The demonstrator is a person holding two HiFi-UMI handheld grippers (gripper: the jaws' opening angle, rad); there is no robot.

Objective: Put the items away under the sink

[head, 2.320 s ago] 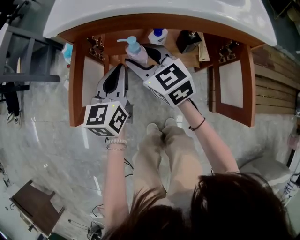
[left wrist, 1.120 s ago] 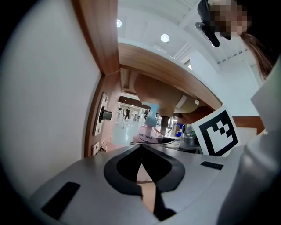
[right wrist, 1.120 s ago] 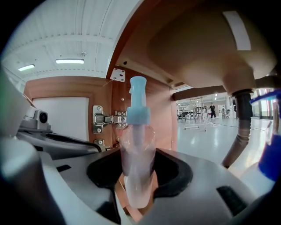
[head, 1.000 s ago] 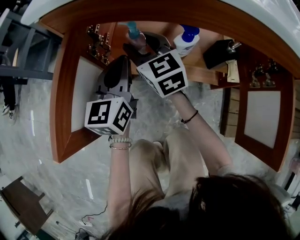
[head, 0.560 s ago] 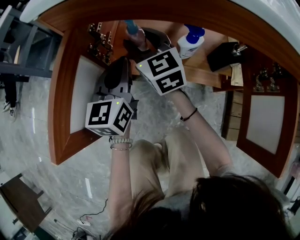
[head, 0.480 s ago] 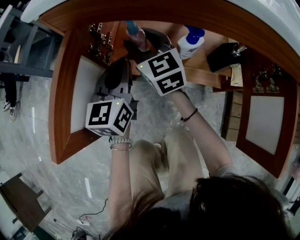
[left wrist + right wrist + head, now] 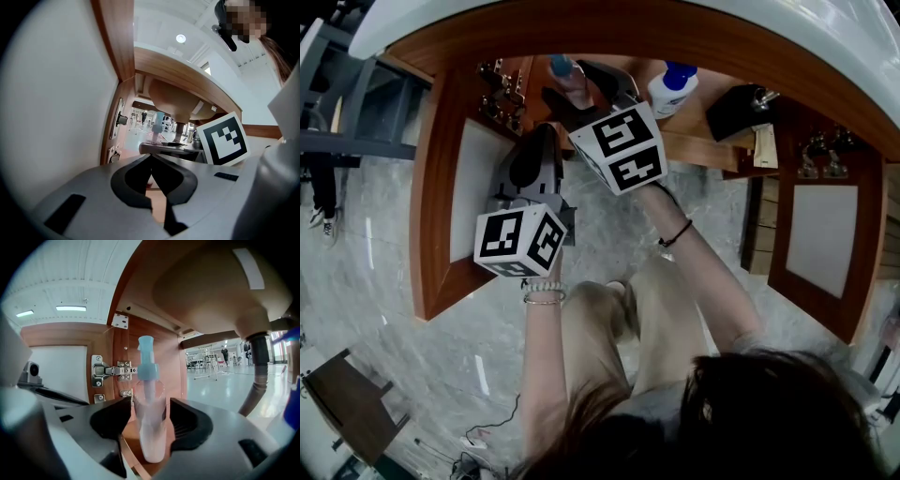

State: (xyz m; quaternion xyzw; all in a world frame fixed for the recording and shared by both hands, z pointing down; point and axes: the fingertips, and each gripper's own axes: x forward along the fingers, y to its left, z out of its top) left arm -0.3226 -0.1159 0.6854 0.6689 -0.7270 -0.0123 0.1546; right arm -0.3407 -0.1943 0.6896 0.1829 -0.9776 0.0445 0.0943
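One translucent pink cylindrical pump bottle (image 7: pixel 151 427) stands in the wooden cabinet (image 7: pixel 705 150).

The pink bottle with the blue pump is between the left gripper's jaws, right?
Not the left: the clear pink plastic bottle with the light blue pump stands between the jaws of the right gripper, which have just been opening, as the right gripper view shows.
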